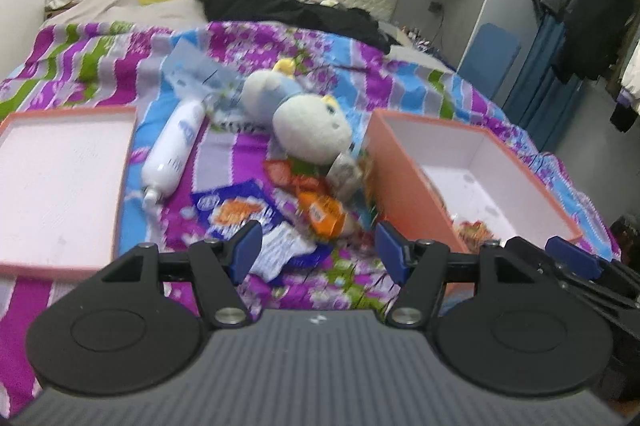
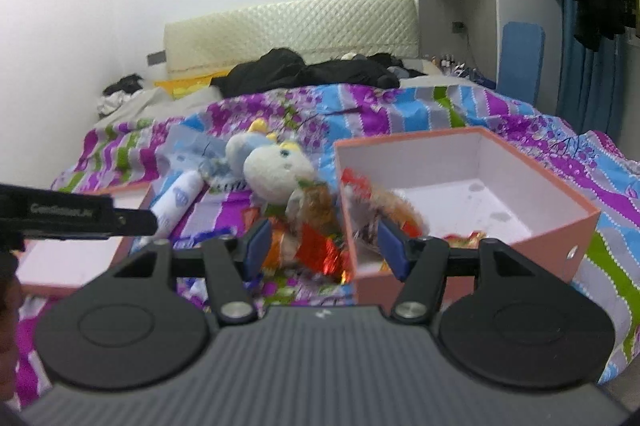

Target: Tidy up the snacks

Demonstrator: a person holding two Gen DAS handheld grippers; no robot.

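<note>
I have both grippers over the near part of the bed [image 1: 352, 50], which is covered by a striped purple, blue and green spread. The left gripper [image 1: 318, 252] has its fingers apart with nothing between them; below the gap lie a blue and white snack packet [image 1: 236, 206] and an orange wrapped snack [image 1: 320, 216]. The right gripper [image 2: 322, 246] also has its fingers apart and holds nothing; red and orange foil snacks [image 2: 316, 246] show through the gap, resting on the spread. The pink box [image 2: 576, 226] sits toward the bed's right edge, open, with a few wrapped snacks [image 2: 464, 238] in its near corner and more heaped against its left wall. Its pink lid [image 1: 60, 186] lies upturned toward the bed's left edge. Between lid and box I note a white bottle [image 1: 172, 150] lying on its side and a plush toy [image 1: 308, 122] just beyond the snack pile. Dark clothing [image 1: 280, 6] lies at the headboard end.
</note>
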